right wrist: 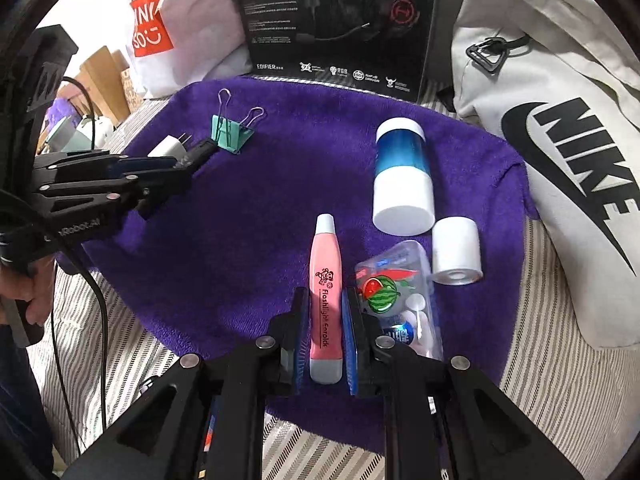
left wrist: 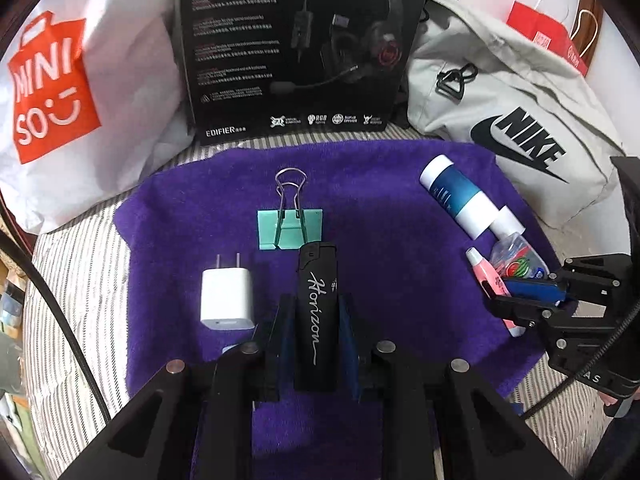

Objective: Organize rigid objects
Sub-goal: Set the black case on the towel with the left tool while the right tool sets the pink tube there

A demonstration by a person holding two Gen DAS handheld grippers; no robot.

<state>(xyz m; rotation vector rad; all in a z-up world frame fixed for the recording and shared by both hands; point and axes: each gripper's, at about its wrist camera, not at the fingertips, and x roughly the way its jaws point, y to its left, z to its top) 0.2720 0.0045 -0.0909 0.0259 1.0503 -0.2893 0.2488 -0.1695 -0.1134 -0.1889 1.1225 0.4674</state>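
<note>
Both grippers are busy on the purple towel [left wrist: 380,208] that's spread over a striped sheet [left wrist: 80,264]. The left gripper [left wrist: 314,304] has its 2 fingers squeezed onto a black lighter [left wrist: 316,312] with "Horizon" in white script, gripping it around the middle so the top end sticks out forward toward the teal binder clip [left wrist: 290,224], which sits just past it near the middle of the towel. A white charger [left wrist: 227,298] lies just to the left of the lighter, prongs pointing at the towel's far edge. Over on the right half of the towel, the right gripper [right wrist: 326,308] is clamped on a pink earpick [right wrist: 326,300] labelled "Flashlight Earpick", lying lengthwise between the blue pads [right wrist: 350,344] with its grey tip aimed forward. Right beside it, touching the right finger, is a clear case [right wrist: 400,296] with a watermelon sticker and what looks like white swabs inside. Beyond that there's a blue and white bottle [right wrist: 402,176] on its side, and a small white cap [right wrist: 456,254] just beside its base, near the towel's right edge. Behind the towel's far edge: a white Miniso bag [left wrist: 80,80] at the left, a black Edifier headset box [left wrist: 296,44] standing in the middle, and a grey Nike bag [left wrist: 520,120] at the right. A hand [right wrist: 36,300] shows at the left edge of the right view, holding the left gripper's handle.
</note>
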